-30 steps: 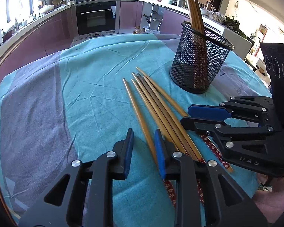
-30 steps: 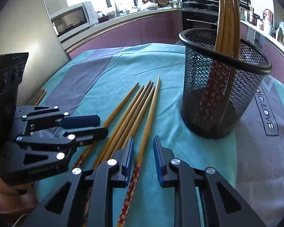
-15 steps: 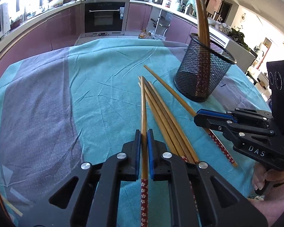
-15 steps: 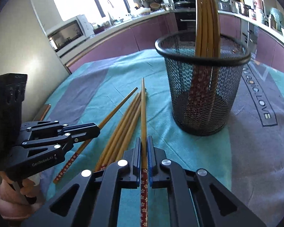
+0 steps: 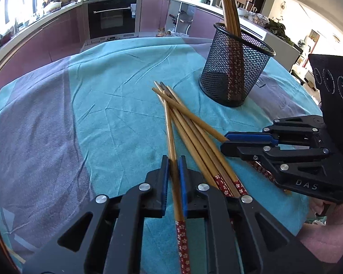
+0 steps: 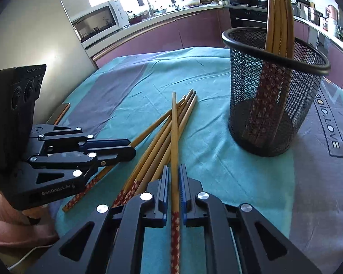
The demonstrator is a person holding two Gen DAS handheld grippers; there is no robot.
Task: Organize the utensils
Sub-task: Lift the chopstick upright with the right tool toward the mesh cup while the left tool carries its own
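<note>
Chopsticks gripped in both tools, holder waiting

Chopsticks lie in a loose fan on the teal cloth of the desk [image 5: 116, 118], patterned red ends toward the person, tips pointing at the black mesh holder [image 5: 234, 68]. Several chopsticks stand in that holder already, leaning against its rim.

The left tool [image 5: 173, 180] is clamped on one chopstick [image 5: 171, 137], blue pads pressing its bare wooden shaft just above the red patterned end. The right tool [image 6: 173, 182] is clamped on another chopstick [image 6: 175, 132] in the same way, that stick crossing over the rest of the pile [image 6: 157, 146]. In each wrist view the other tool shows from the side, its fingers together on a stick.

My reading is that the pick-up step is just complete on both sides and the carry to the holder comes next. Each stick would need lifting clear of the pile so it drags no neighbour along, then tipping toward upright and lowering through the mouth of the holder beside those already standing there. The two tools sit near each other, so going one at a time looks the safer way to avoid a clash over the rim. Four or so sticks remain on the cloth.
</note>
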